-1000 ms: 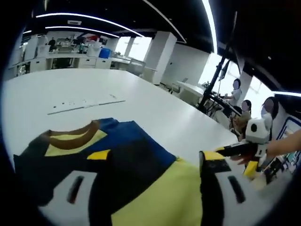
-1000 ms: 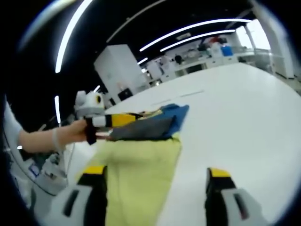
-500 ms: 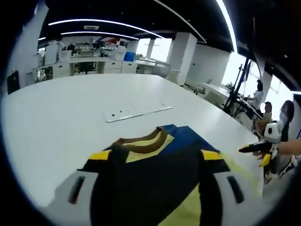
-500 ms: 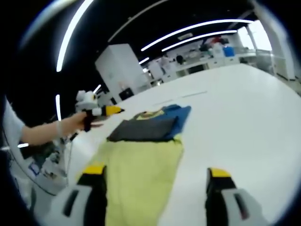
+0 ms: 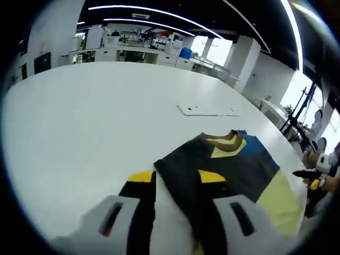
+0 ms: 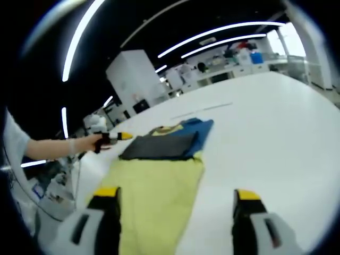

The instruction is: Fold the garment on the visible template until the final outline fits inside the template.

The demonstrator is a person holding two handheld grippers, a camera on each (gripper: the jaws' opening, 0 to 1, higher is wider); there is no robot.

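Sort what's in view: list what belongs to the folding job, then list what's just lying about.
Belongs to the job:
- garment, yellow, dark and blue, partly folded
- left gripper, open
- right gripper, open
- table it lies on

Just lying about:
- flat white strip beyond the garment
- cluttered benches in the background

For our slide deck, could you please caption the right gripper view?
Open right tool above the part-folded garment on the white table.

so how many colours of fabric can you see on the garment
4, perhaps more hidden in folds. On the garment lying on the white table: yellow nearest the right gripper, a dark folded panel above it, blue at the far end, brown on the collar.
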